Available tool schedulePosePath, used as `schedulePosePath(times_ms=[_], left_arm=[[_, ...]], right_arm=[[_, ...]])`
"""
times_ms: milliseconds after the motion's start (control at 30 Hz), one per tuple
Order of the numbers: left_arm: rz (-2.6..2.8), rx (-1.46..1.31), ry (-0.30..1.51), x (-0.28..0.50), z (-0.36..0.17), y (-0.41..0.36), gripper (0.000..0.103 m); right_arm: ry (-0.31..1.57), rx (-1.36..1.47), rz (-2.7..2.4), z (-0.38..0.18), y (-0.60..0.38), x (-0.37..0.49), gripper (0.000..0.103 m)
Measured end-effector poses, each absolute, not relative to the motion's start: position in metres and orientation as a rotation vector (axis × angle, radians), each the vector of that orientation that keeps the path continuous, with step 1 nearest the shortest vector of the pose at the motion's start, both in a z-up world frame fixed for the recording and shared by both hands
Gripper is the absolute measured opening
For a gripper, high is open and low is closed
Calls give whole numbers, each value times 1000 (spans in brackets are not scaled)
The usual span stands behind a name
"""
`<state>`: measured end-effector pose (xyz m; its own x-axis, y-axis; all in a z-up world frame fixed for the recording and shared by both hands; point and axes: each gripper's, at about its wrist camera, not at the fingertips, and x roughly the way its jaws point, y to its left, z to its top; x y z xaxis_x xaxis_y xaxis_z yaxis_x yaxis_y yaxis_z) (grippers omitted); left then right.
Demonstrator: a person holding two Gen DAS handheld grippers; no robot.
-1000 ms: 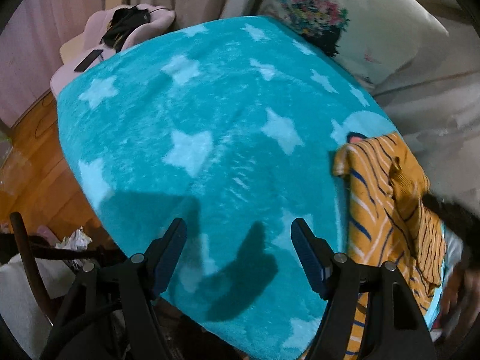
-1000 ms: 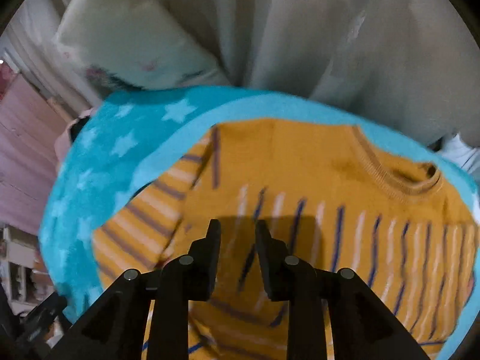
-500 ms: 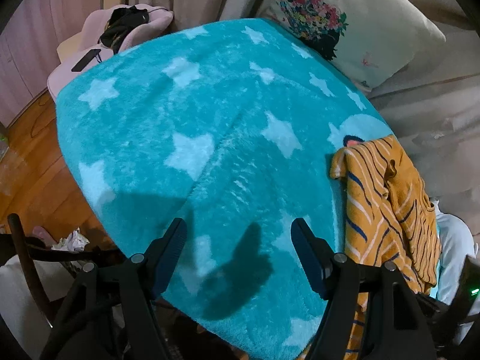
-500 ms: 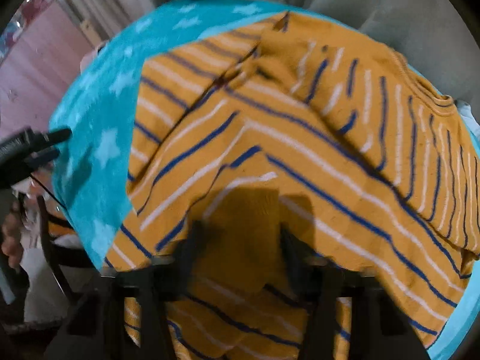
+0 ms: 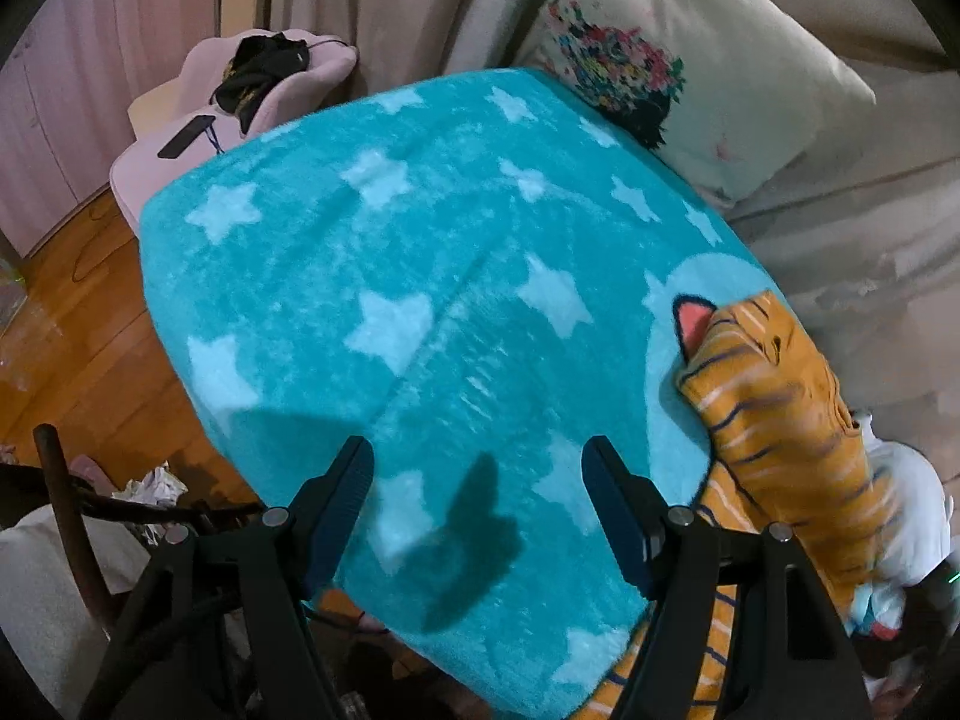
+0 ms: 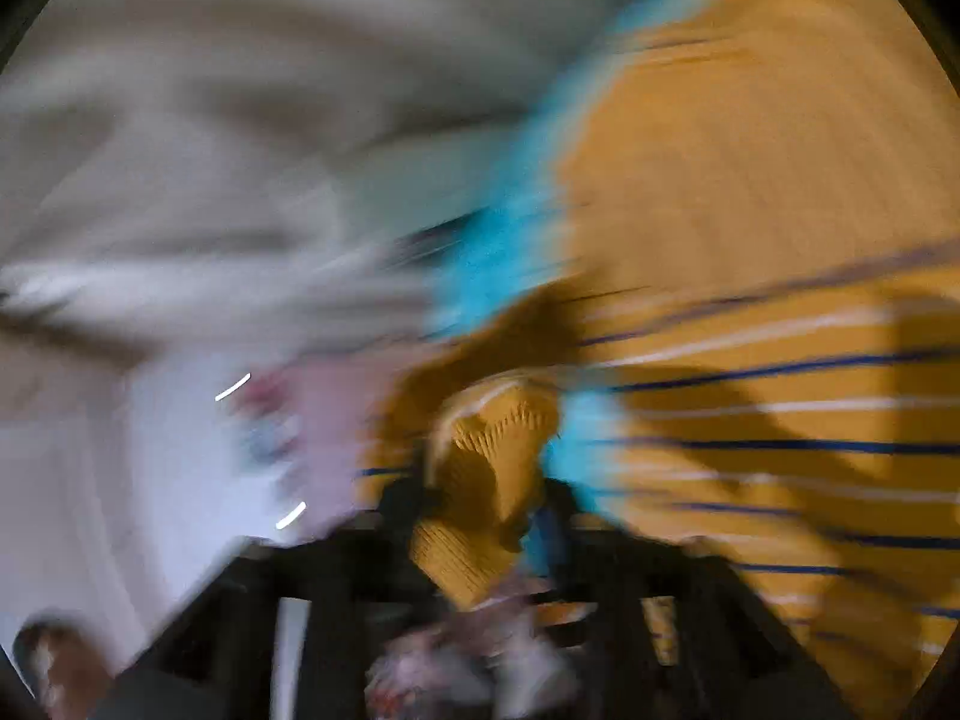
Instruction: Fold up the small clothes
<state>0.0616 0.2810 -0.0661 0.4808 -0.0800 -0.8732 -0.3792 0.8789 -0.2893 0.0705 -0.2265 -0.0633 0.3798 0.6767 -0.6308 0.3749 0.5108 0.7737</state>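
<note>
Mustard-yellow knit sweater (image 5: pixel 780 414) with navy and white stripes, bunched along the right edge of the teal star blanket (image 5: pixel 420 276).

In the left wrist view the sweater lies in crumpled folds, partly hanging over the blanket's near right corner; the left gripper (image 5: pixel 477 483) hovers over bare blanket with its jaws spread wide and nothing between them. The right wrist view is heavily blurred, yet the right gripper (image 6: pixel 489 498) is clamped on a ribbed yellow fold of the sweater, the striped body spreading off to the right. A floral cushion (image 5: pixel 678 60) leans beyond the blanket's far edge.
</note>
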Motion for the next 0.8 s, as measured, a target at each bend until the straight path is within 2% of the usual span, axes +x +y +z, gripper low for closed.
schedulePosePath(times_ms=[100,167,300,567,600,633,667,700,800], left_arm=[[184,-460,1065,61,-64,269,71],[177,-440,1065,61,-62,258,71],[142,-408,1071,58,-58,236,71],[136,-383,1081,39,-56,216,71],[141,-388,1083,36,-57,218,71],[152,-399,1085,32,-58,221,71],[162,-407,1084,30,-59,224,71],[175,-418,1080,27,-59,229,71],[216,-450,1062,21,-58,243,71]], right_arm=[[1289,966,59,-89,-257,40,62],[1257,911,98,-78,-254,32,62],[1208,522,245,-41,-193,42,65],[1079,-243,390,-57,-79,41,66],[1050,-338,357,-68,-72,43,63],[1045,-381,324,-74,-69,46,54],[1058,-386,304,-79,-71,51,20],[1101,-296,313,-78,-77,62,12],[1149,-20,404,-46,-98,77,8]])
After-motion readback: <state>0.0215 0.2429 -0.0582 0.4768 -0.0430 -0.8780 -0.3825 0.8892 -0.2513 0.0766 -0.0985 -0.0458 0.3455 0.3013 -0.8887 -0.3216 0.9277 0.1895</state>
